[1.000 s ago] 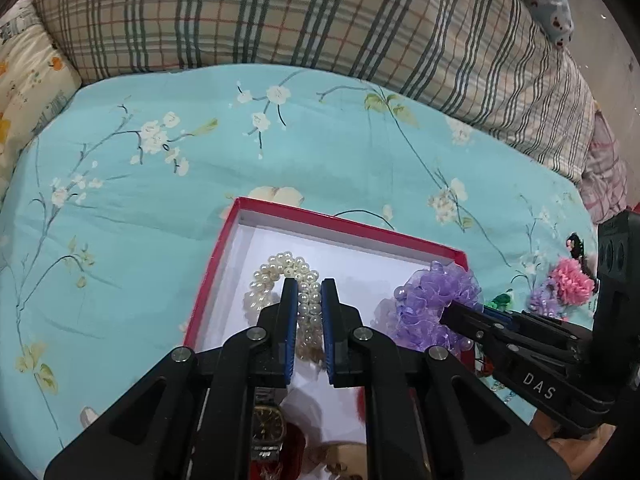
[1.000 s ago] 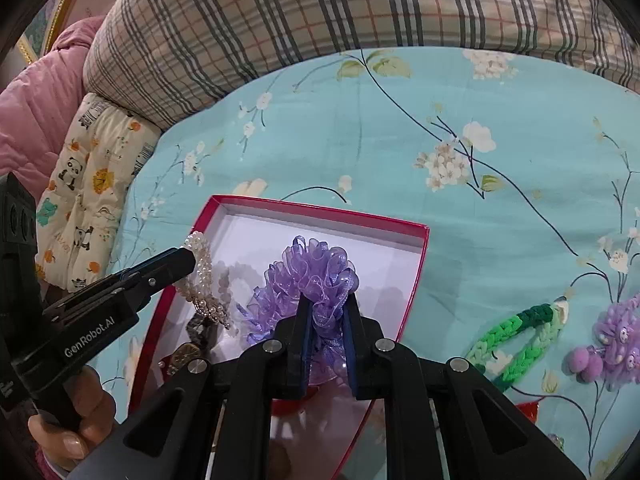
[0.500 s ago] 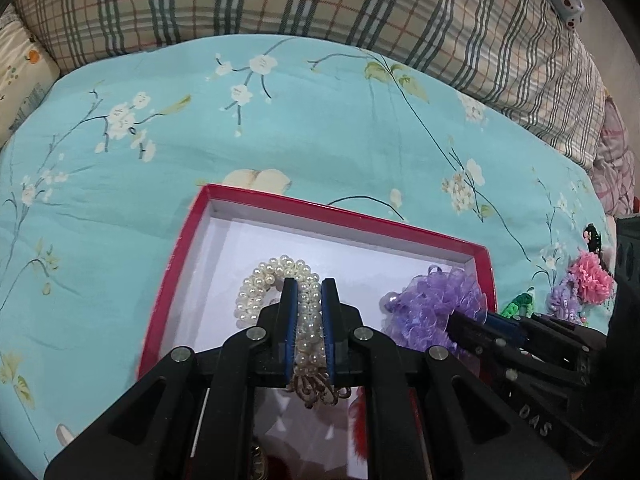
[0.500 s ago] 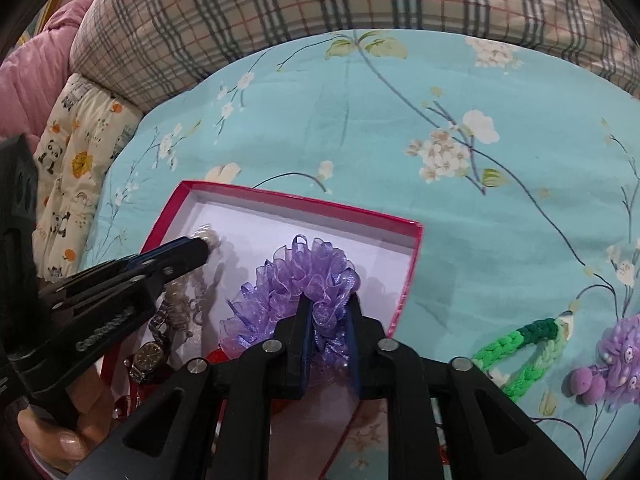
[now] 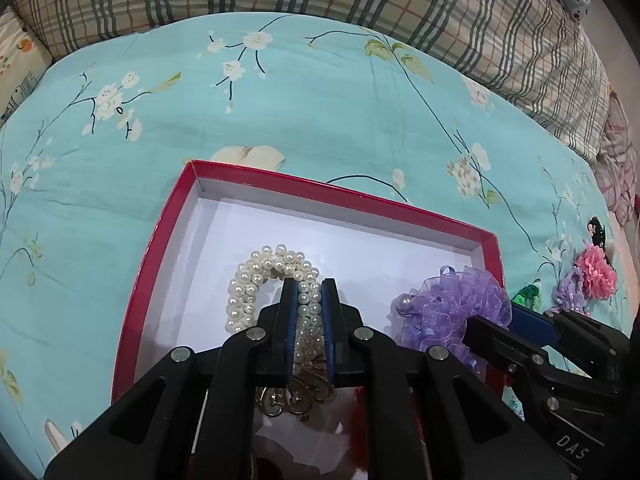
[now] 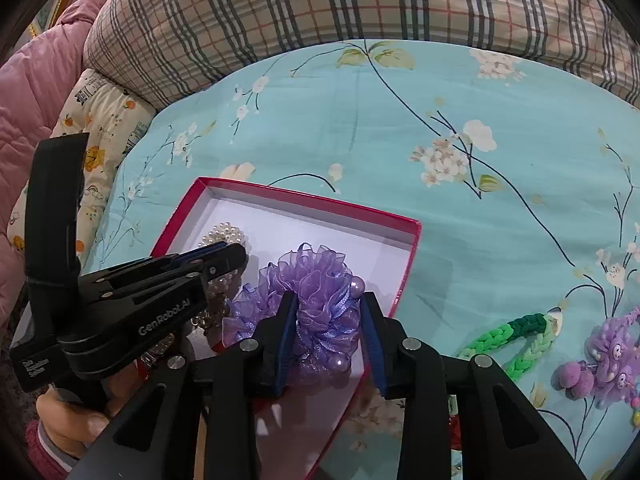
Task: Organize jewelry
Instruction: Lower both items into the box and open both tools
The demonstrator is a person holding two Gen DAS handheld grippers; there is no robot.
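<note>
**Pearls pinched, scrunchie released**

The pearl bracelet (image 5: 272, 280) is clamped between the narrow fingers of the left gripper (image 5: 309, 294), inside the red box (image 5: 152, 280). The right gripper (image 6: 330, 308) is spread wide around the purple scrunchie (image 6: 316, 280), laid against the box's right wall. Open bedspread (image 5: 320, 112) is seen beyond the far rim.

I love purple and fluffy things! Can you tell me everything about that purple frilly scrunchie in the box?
The purple scrunchie is a ring of ruffled, see-through lilac ribbon with shiny lavender beads sewn on. It looks soft and light. It rests inside the red box near its right wall. The right gripper has its jaws spread open on either side of it. The pearl bracelet lies beside it.
</note>
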